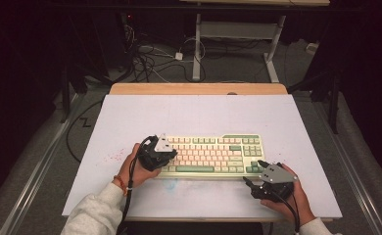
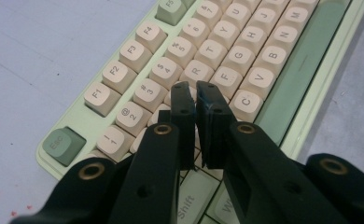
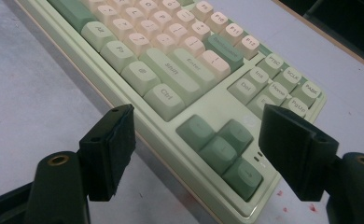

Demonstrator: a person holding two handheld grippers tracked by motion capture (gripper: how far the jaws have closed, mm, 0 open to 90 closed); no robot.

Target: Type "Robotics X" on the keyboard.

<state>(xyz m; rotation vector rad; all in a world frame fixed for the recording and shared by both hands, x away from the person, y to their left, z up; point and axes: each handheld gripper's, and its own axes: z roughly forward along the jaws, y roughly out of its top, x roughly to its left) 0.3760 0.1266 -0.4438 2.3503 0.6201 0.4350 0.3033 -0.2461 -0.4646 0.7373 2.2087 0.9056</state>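
A pale green keyboard (image 1: 213,149) with cream and green keys lies across the middle of the white board. My left gripper (image 1: 173,155) hovers over its left end, held from the left by a hand. In the left gripper view its jaws (image 2: 194,91) point down at the letter keys near R and C, standing shut with only a thin slit and nothing between them. My right gripper (image 1: 252,171) sits at the keyboard's front right corner. In the right gripper view it (image 3: 201,123) stands wide open, with the green arrow keys (image 3: 222,144) showing in the gap beyond the pads.
The white board (image 1: 130,117) rests on a wooden table whose far edge (image 1: 199,89) shows behind it. Small red specks mark the board to the left of the keyboard. Beyond the table, cables (image 1: 150,58) and a desk frame stand on the dark floor.
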